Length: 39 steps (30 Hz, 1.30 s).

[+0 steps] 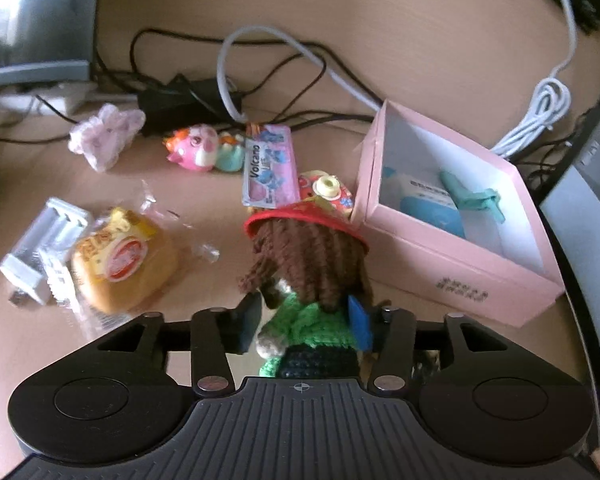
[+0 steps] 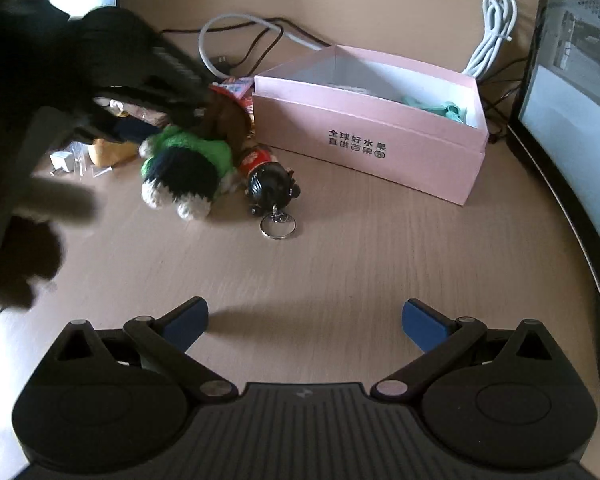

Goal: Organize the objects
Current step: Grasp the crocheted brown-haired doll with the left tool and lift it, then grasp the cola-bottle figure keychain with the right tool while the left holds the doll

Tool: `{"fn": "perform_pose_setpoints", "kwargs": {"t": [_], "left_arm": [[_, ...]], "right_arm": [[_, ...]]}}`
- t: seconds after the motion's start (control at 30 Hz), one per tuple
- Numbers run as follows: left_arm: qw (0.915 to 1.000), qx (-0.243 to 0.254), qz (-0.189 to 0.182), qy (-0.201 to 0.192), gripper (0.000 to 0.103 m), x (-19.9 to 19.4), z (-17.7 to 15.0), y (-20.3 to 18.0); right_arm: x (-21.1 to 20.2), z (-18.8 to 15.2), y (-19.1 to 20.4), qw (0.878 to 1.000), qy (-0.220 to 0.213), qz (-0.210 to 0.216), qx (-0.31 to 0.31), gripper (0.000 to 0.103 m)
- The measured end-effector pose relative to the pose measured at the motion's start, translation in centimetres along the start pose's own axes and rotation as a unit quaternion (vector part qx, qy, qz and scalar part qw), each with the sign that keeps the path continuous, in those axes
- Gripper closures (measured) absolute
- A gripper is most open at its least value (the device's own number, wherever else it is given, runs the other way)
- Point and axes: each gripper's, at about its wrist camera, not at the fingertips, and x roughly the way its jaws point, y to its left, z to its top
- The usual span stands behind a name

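A: Left tool (image 1: 305,326), seen from its own camera, is clenched on the crocheted yarn doll with brown hair, red hat brim and green jumper (image 1: 311,280); the blue pads (image 1: 248,322) press its body from both sides, head pointing away from the camera.

B: Why hold it that way?

A: My guess is that gripping the soft torso gives a firm hold and leaves the head free to go first into the open pink cardboard box (image 1: 459,268) just to the right, which already holds a teal clip (image 1: 471,196) and a blue-and-white packet. On the light wood-grain worktop (image 1: 204,184) beyond lie a wrapped bun in a yellow packet (image 1: 120,260), a white plastic charger block (image 1: 46,244), a pink plush toy (image 1: 196,148), a pink "Volcano" sachet (image 1: 270,168) and a tangle of black cables (image 1: 180,92).

B: And the right camera?

A: Right tool (image 2: 304,326) is released, fingers spread wide over bare worktop, grasping nothing. From here the doll hangs low in the left tool, near the box's left end, with a round black figurine keyring with a metal ring (image 2: 274,192) lying on the surface just beside it. White coiled cable (image 2: 495,20) sits behind the box; a monitor (image 2: 571,92) edges the right. Daylight falls across the surface.
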Motion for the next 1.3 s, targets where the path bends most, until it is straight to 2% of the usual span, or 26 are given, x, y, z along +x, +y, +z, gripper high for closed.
{"fn": "perform_pose_setpoints", "kwargs": {"t": [0.1, 0.23, 0.33, 0.47, 0.6, 0.73, 0.87, 0.97, 1.0, 1.07, 1.13, 1.23, 1.27, 1.3], "left_arm": [[0.9995, 0.0, 0.003, 0.032, 0.047, 1.8, 0.5, -0.5], [0.9991, 0.016, 0.016, 0.036, 0.05, 2.4, 1.0, -0.7], [0.9992, 0.008, 0.001, 0.04, 0.053, 2.0, 0.8, 0.0], [0.9983, 0.012, -0.01, 0.057, 0.054, -0.2, -0.5, 1.5], [0.9972, 0.031, -0.02, 0.064, 0.054, -3.5, -3.3, 3.6], [0.9971, 0.009, -0.026, 0.07, 0.054, -6.6, -6.1, 6.3], [0.9975, -0.006, -0.017, 0.069, 0.054, -8.1, -7.0, 8.1], [0.9976, -0.005, -0.017, 0.066, 0.054, -8.7, -7.5, 8.8], [0.9976, -0.002, -0.018, 0.067, 0.054, -8.7, -7.4, 8.8], [0.9974, 0.002, -0.022, 0.068, 0.054, -8.9, -7.4, 9.0], [0.9973, 0.002, -0.028, 0.068, 0.054, -9.0, -7.5, 9.3], [0.997, 0.006, -0.034, 0.069, 0.054, -8.9, -7.5, 9.4], [0.9969, 0.009, -0.037, 0.069, 0.054, -8.8, -7.4, 9.5], [0.9968, 0.011, -0.038, 0.07, 0.054, -8.8, -7.4, 9.5]], "right_arm": [[-0.2, -0.4, 0.1, 1.0, -0.004, 0.004, -0.005, 0.0], [-0.4, -0.7, -0.1, 1.0, -0.005, 0.012, 0.0, 0.0], [-0.3, -0.8, -0.2, 1.0, -0.01, 0.011, 0.004, 0.0], [-0.3, -0.4, -0.4, 1.0, 0.006, 0.019, -0.003, 0.0], [0.2, 0.6, -0.7, 0.998, 0.023, 0.051, -0.034, 0.0], [0.3, 3.2, -1.1, 0.999, -0.028, 0.045, -0.011, 0.001], [2.6, 6.5, 0.1, 0.998, -0.038, 0.044, -0.021, 0.022], [4.6, 8.0, 1.2, 0.998, -0.031, 0.038, -0.034, 0.029], [5.3, 8.4, 1.8, 0.998, -0.023, 0.037, -0.039, 0.031], [6.5, 8.8, 2.3, 0.998, -0.003, 0.034, -0.048, 0.046], [7.1, 8.9, 2.5, 0.998, 0.011, 0.033, -0.049, 0.053], [7.0, 9.2, 2.2, 0.999, 0.024, 0.03, -0.034, 0.064], [6.6, 9.2, 2.0, 0.999, 0.025, 0.025, -0.03, 0.074], [6.1, 9.2, 1.8, 0.999, 0.025, 0.024, -0.026, 0.075]]}}
